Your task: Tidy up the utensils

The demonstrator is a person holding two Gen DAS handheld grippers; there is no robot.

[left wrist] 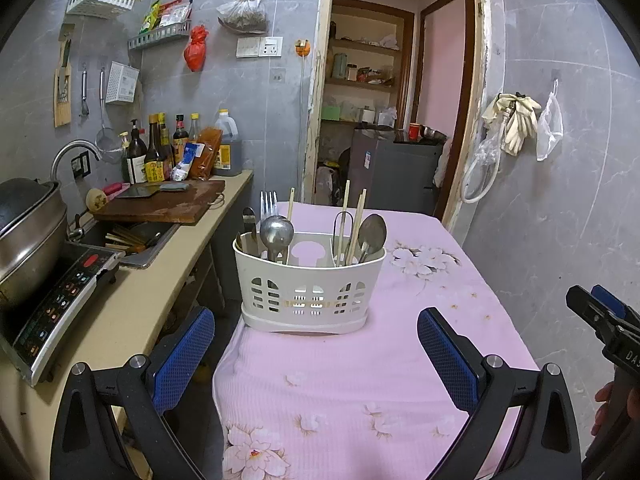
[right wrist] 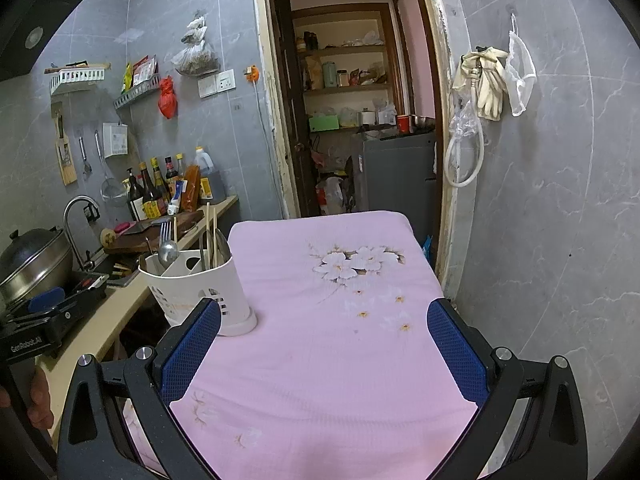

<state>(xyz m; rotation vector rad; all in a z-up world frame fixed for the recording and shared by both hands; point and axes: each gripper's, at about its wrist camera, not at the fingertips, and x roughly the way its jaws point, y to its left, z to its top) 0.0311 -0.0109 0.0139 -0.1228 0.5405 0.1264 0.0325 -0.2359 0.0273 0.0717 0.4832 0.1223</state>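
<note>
Left tongs and right tongs both stand spread wide and hold nothing above the pink flowered worktop, short of the white slotted plastic utensil caddy.

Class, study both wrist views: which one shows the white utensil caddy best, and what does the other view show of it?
The left wrist view: the utensil caddy sits centred, front-on, both outer compartments and their utensils visible. The right wrist view shows it off to the left, at an angle, its lower part hidden behind the right hand-held gripper.
</note>
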